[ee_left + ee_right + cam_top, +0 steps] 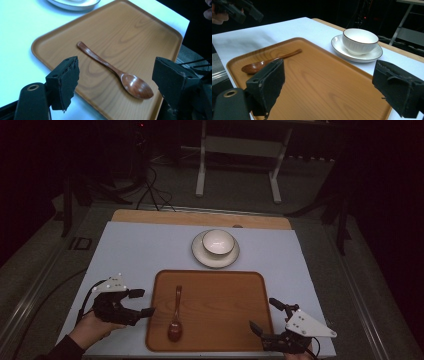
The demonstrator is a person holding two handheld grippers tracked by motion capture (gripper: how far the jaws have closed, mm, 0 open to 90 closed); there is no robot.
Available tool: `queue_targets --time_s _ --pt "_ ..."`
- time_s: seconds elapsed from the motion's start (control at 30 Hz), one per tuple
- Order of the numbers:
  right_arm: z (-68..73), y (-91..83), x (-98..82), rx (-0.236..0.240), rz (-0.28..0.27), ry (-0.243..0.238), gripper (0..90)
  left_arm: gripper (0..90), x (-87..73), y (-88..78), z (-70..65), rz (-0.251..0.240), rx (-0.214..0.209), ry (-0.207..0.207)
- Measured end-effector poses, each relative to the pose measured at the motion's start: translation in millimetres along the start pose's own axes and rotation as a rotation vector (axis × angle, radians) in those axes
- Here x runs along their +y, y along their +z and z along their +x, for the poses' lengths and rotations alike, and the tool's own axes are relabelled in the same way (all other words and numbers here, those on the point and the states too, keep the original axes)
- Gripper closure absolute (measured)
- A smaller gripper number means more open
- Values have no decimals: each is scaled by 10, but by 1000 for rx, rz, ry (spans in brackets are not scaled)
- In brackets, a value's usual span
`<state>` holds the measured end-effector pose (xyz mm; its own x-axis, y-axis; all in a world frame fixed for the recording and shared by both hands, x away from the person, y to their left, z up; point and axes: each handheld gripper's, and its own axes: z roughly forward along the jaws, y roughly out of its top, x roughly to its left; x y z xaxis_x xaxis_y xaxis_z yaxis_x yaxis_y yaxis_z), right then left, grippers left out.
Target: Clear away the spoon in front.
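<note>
Nearest to us, we are holding both grippers low at the front corners of the rectangular brown wooden tray [220, 285]. We are keeping the left gripper [145, 303] wide open with nothing between its jaws, poised just off the tray's left edge, because from there it is facing straight at the dark reddish-brown wooden spoon [176, 315]. In the left gripper view, the spoon [117, 72] is lying flat on the tray [140, 32] between the spread jaws but farther on, untouched, its bowl nearer and its handle pointing away. We are likewise holding the right gripper [262, 317] fully open and empty over the tray's front right corner, probably waiting clear so the left side has room to work.

Farther off, the spoon is resting on the tray's left half, handle aimed at the back of the white table cover [135, 245], which is leaving the handle free for a sideways pinch.

Beyond the tray, the white ribbed ceramic bowl [218, 241] is sitting upright on a round white saucer [200, 255], just behind the tray's rear edge; the right gripper view is showing the bowl [360, 41] empty.
</note>
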<state>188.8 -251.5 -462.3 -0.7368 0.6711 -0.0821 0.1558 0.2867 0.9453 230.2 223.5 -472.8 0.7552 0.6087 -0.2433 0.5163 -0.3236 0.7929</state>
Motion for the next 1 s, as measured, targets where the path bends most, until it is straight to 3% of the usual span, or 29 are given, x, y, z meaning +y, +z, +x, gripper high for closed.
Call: queue_targets --time_s 0.27,0.47,0.63,0.83,1.0 --pt "-4 -3 -7 -1 6 0 110 209 -168 43 4 -3 -6 -18" --pt "-18 2 -25 1 11 2 110 209 -217 60 -9 -24 5 -2" --pt "-24 6 -47 -9 13 -2 110 216 -250 92 -25 -37 55 33" --pt "-44 4 -61 -14 14 6 110 216 -258 115 -5 -35 76 21" --pt "-53 10 -70 -13 18 12 110 216 -275 144 -17 -28 89 35"
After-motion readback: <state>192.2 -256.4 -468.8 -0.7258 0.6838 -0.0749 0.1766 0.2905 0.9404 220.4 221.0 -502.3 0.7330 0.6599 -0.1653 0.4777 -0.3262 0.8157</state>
